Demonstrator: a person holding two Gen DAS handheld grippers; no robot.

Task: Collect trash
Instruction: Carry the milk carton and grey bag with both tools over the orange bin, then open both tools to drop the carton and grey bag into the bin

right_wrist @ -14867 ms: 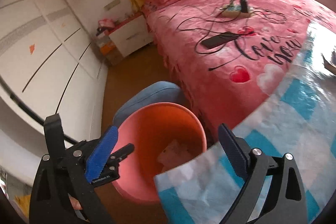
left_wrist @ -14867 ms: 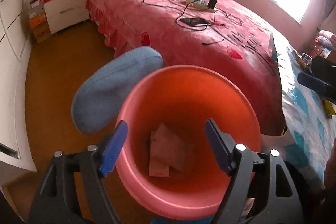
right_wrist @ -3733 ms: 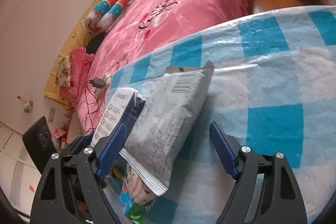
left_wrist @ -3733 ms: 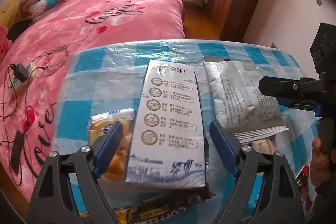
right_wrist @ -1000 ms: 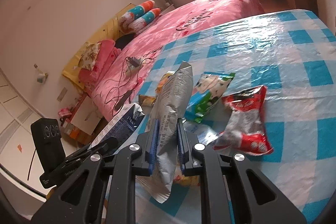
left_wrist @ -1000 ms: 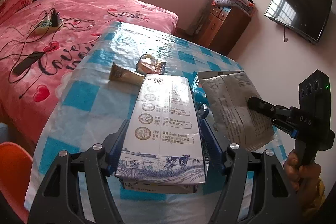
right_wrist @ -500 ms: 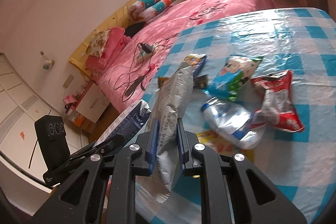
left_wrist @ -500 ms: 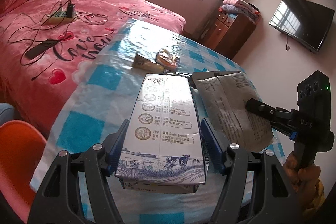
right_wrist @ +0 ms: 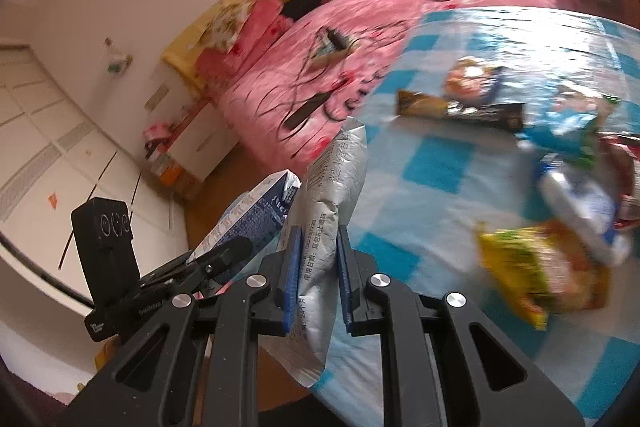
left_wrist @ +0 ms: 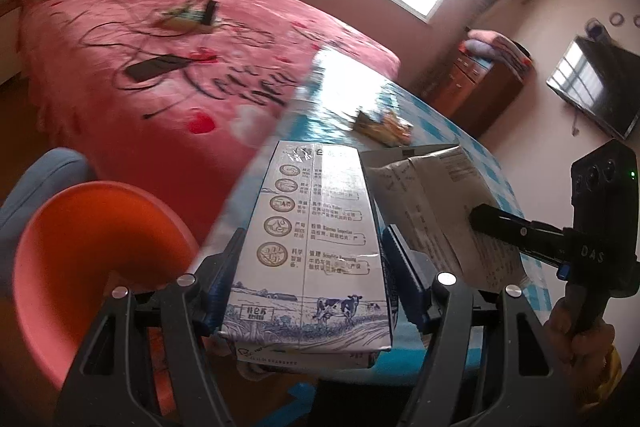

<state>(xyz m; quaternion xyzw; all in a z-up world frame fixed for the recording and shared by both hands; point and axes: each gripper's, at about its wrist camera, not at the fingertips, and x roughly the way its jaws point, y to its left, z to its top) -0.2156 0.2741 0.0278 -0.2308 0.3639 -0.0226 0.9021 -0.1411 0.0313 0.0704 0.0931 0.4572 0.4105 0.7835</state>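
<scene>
Gripping a carton [left_wrist: 316, 251], the left gripper [left_wrist: 314, 275] overhangs the table [left_wrist: 344, 87] edge beside the open bin [left_wrist: 80, 247]; the right gripper [right_wrist: 316, 267] pinches a bag [right_wrist: 324, 227].

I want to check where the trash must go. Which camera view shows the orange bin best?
The left wrist view shows it best: the orange bin sits low at the left, its open mouth and rim visible beside the milk carton that the left gripper holds. The right wrist view does not show the bin at all.
</scene>
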